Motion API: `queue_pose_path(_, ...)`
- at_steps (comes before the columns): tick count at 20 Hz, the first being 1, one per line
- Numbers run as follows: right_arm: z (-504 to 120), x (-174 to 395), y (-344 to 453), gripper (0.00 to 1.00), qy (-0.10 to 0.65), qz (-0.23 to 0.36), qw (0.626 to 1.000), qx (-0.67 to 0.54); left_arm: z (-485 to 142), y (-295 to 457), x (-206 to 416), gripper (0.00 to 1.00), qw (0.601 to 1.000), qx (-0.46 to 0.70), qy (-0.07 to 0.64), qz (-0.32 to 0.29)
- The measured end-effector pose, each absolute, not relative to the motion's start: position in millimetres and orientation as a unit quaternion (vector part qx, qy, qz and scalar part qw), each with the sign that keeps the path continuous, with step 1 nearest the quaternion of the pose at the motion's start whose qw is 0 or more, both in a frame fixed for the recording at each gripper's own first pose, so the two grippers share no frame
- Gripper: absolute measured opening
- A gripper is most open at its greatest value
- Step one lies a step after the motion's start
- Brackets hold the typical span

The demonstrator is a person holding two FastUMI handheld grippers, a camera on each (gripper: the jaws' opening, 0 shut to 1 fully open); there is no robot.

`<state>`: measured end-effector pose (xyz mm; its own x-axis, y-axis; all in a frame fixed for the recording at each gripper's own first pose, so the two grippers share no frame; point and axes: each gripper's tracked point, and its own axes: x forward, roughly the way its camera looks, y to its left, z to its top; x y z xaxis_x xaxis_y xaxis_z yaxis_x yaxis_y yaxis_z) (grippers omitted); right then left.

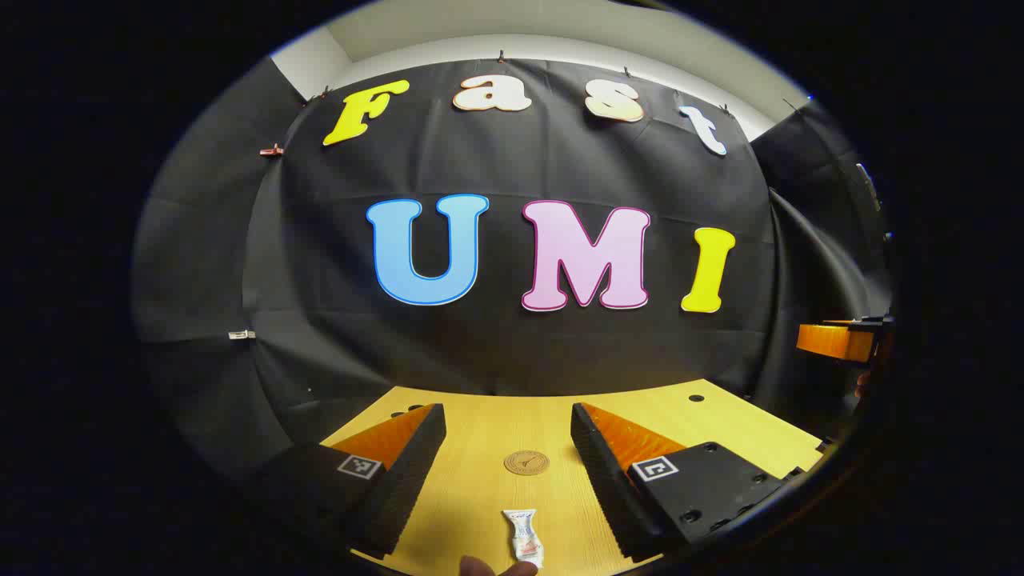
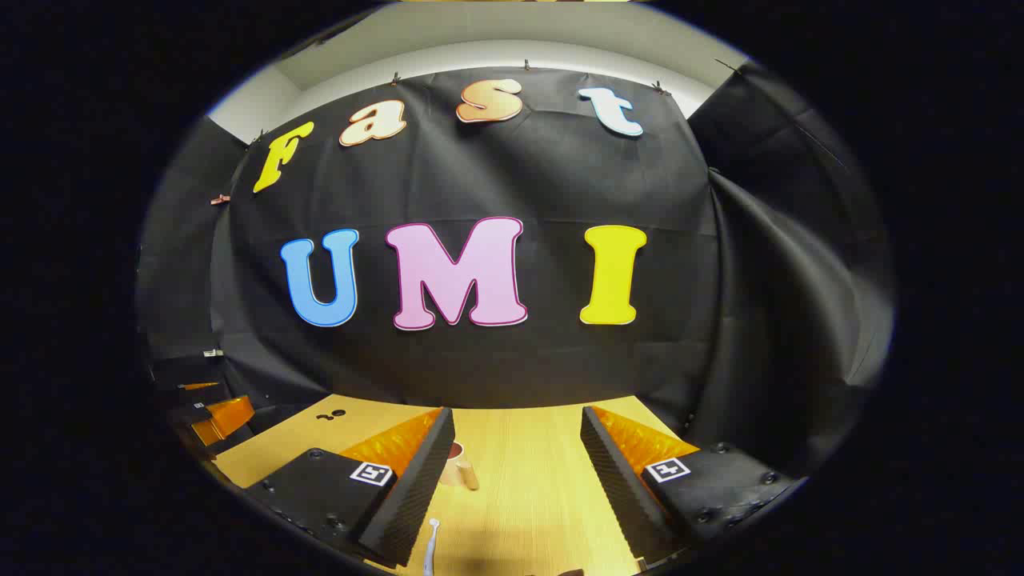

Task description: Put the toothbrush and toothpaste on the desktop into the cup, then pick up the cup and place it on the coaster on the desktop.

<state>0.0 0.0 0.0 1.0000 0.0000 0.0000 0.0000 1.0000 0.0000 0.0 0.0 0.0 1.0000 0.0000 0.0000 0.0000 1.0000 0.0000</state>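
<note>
In the left gripper view a small white toothpaste tube (image 1: 523, 537) lies on the wooden desktop (image 1: 720, 424) near the bottom, between my left gripper's (image 1: 508, 428) open fingers. A round brown coaster (image 1: 526, 462) sits farther out, centred between them. In the right gripper view my right gripper (image 2: 516, 432) is open above the desktop (image 2: 520, 472). A tan cup (image 2: 462, 470) shows partly behind its left finger (image 2: 412, 488). The white toothbrush (image 2: 430, 544) lies near the bottom, by that finger's base. The other gripper (image 2: 212, 416) shows at the far left.
The black cloth wall closes the desk's far edge in both views. Small holes (image 1: 696, 398) mark the desktop near its back corners. The other gripper (image 1: 840, 340) is at the right edge of the left gripper view. A fingertip (image 1: 480, 566) shows at the bottom.
</note>
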Motion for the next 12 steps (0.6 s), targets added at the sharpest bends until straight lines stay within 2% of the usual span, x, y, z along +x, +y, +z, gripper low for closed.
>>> queue_pose_path(12,-2.1,3.7,-3.9,0.97,0.003,-0.004,1.000,-0.002,-1.6,-6.4,4.3,0.98,1.000,0.012,0.000,-0.008)
